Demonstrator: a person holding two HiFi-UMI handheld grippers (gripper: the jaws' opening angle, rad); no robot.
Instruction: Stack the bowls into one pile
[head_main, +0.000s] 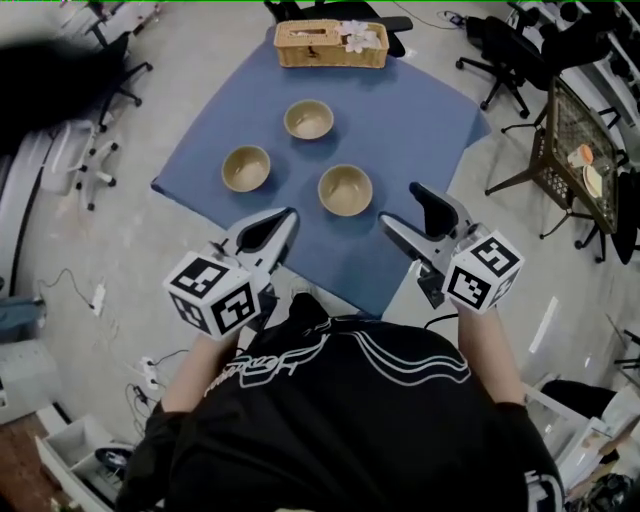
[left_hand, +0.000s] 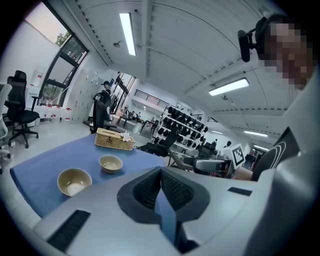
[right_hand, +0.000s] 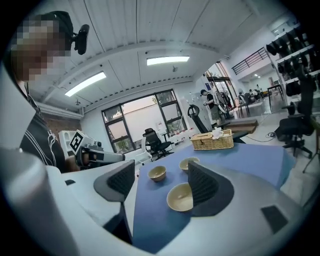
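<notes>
Three tan bowls stand apart on a blue-covered table (head_main: 400, 130): a far bowl (head_main: 309, 119), a left bowl (head_main: 246, 168) and a near bowl (head_main: 345, 190). My left gripper (head_main: 285, 220) hovers over the table's near edge, just below the left bowl, with its jaws shut and empty. To the right of the near bowl my right gripper (head_main: 402, 206) is open and holds nothing. The right gripper view has the near bowl (right_hand: 181, 196) low between the jaws, beside the right pad (right_hand: 202, 182). The left gripper view shows two bowls (left_hand: 74, 181) (left_hand: 110, 163) to the left of the shut gripper (left_hand: 161, 175).
A wicker basket (head_main: 330, 43) with white tissue sits at the table's far edge. Office chairs (head_main: 505, 55) and a wire rack (head_main: 580, 150) stand to the right, more chairs (head_main: 95, 160) to the left. Cables and a power strip (head_main: 145, 375) lie on the floor.
</notes>
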